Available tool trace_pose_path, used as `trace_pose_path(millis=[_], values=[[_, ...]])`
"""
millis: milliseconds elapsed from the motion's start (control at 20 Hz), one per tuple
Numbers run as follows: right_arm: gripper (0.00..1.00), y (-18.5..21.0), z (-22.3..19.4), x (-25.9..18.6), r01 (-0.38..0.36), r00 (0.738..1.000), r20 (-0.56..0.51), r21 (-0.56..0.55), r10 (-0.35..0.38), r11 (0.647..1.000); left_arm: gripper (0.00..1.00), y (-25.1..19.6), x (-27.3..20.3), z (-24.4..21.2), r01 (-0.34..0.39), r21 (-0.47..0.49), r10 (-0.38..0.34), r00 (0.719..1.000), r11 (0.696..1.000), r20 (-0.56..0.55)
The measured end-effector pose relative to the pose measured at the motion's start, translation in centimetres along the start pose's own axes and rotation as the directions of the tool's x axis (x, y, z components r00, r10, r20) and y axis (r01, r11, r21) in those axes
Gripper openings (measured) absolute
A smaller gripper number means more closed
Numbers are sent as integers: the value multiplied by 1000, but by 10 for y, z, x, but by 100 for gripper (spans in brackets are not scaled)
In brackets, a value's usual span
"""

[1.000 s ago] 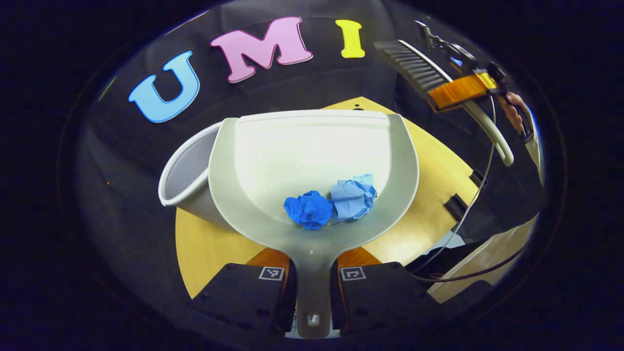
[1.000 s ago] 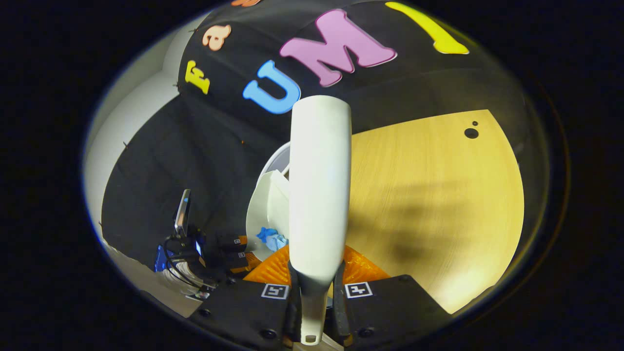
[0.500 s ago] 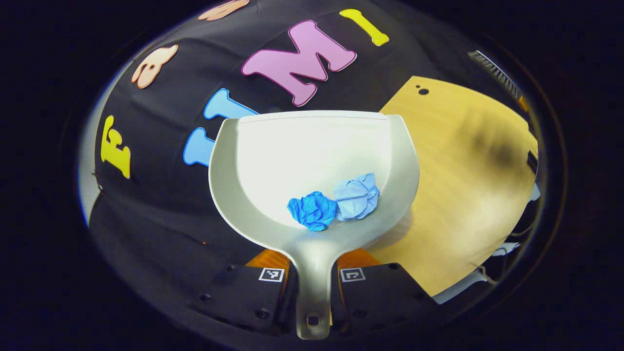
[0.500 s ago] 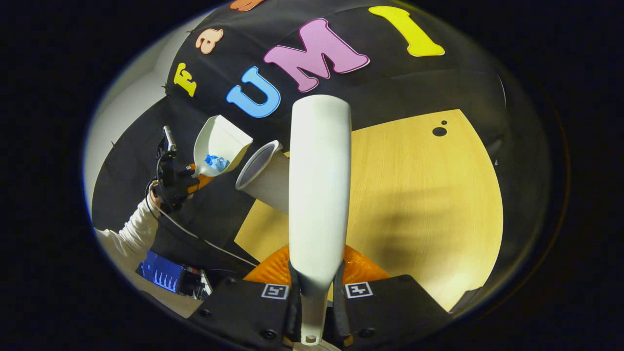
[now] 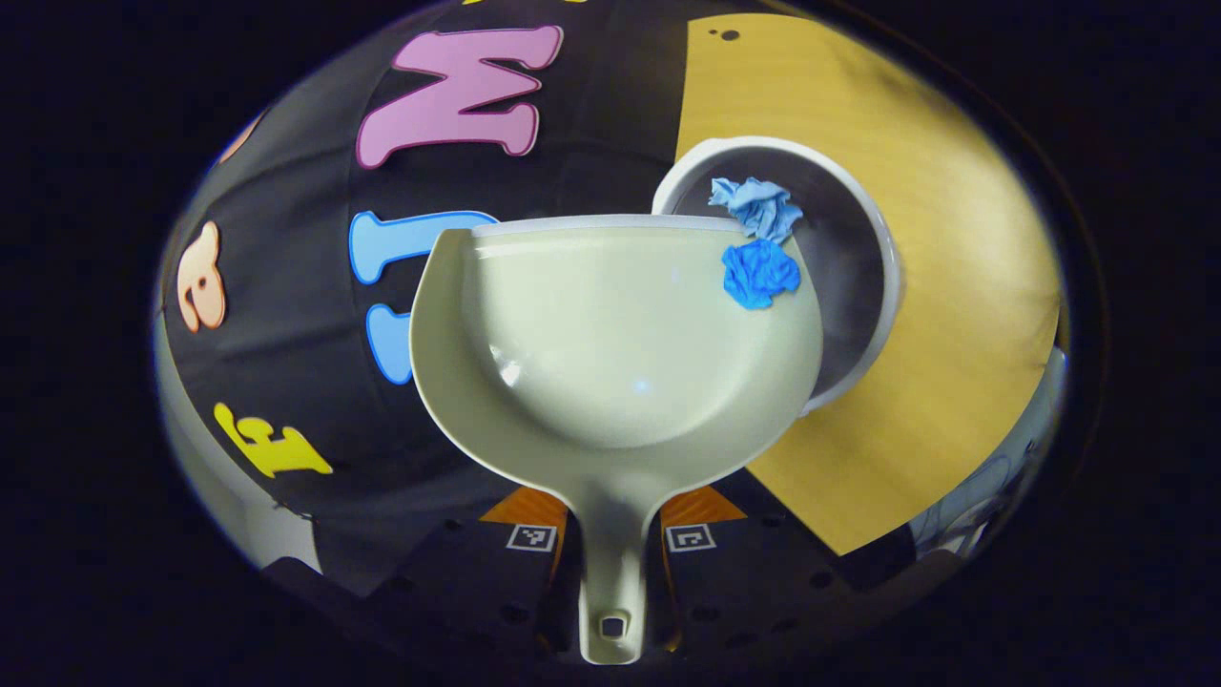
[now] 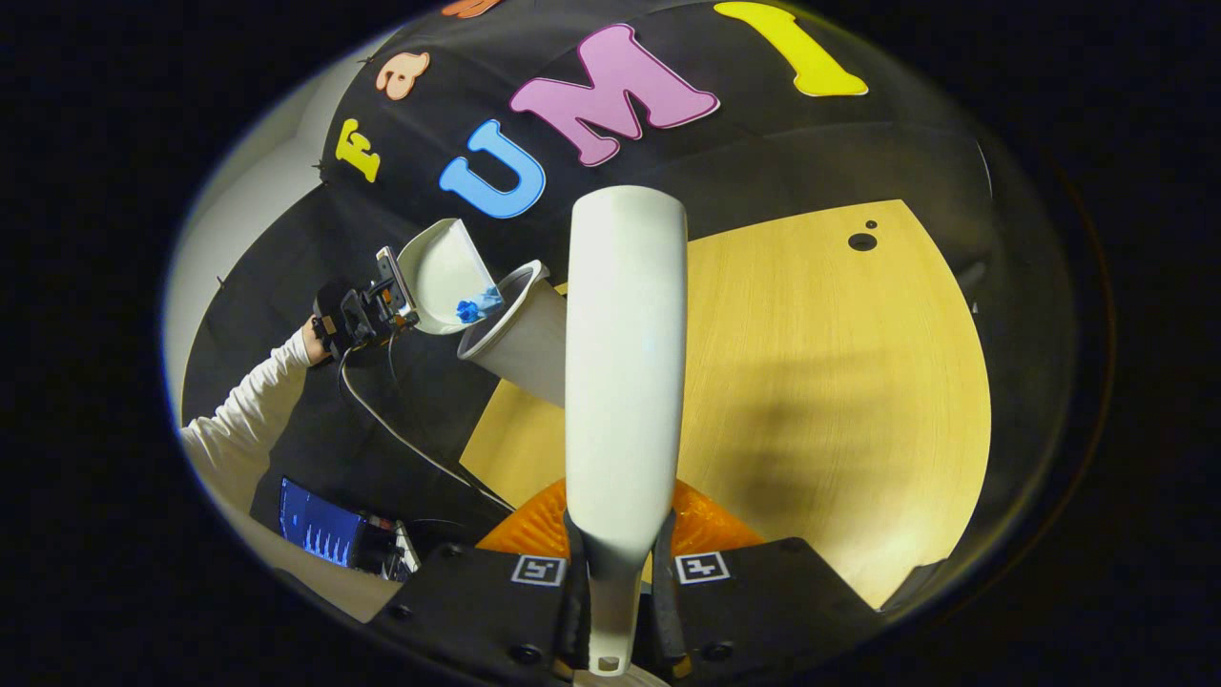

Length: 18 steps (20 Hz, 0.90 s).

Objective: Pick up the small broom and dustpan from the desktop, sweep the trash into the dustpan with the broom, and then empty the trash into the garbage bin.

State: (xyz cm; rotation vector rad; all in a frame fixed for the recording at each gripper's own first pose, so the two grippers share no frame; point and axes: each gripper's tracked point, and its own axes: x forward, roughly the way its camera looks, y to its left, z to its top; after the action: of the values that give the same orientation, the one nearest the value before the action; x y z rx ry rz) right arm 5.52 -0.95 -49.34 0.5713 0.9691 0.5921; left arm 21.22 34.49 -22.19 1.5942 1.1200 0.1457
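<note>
In the left gripper view my left gripper is shut on the handle of the pale dustpan, which is tipped toward the grey garbage bin. A dark blue paper ball and a light blue one sit at the pan's front right corner, over the bin's mouth. In the right gripper view my right gripper is shut on the white broom handle. Farther left, the left gripper tilts the dustpan against the bin, the blue trash at its lip.
The bin stands at the left edge of the light wooden desktop, which has small dark holes near its far corner. A person's white sleeve reaches in from the left. A lit screen sits low left.
The dustpan has swung over the bin and tipped forward. Both paper balls have slid from near the handle to the pan's front corner above the bin. The broom has stayed still.
</note>
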Motion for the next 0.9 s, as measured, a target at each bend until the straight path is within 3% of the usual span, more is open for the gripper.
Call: trace_pose_path(millis=[150,250,450,550,600,750,900], values=[[28,-5,-6,1,22,1000,-22,-11,-23,1000,25,15,-4,-2,-164,234,170,985,958,-4],[27,-9,-10,2,36,999,-36,-28,-37,999,25,18,-3,-4,-204,257,209,978,945,7],[27,-6,-7,5,38,999,-35,-30,-39,999,25,21,1,2,-220,71,216,974,973,63],[27,-4,7,6,66,998,-1,-34,-66,997,25,14,3,6,-179,-114,189,978,977,89],[27,-4,21,1,83,996,40,-39,-82,996,25,10,3,7,-144,-219,171,979,965,108],[27,3,77,-10,159,969,199,-37,-148,987,25,7,0,26,-27,-497,154,964,867,217],[27,6,116,-20,263,921,305,-28,-242,964,25,0,-14,64,173,-677,110,929,715,354]])
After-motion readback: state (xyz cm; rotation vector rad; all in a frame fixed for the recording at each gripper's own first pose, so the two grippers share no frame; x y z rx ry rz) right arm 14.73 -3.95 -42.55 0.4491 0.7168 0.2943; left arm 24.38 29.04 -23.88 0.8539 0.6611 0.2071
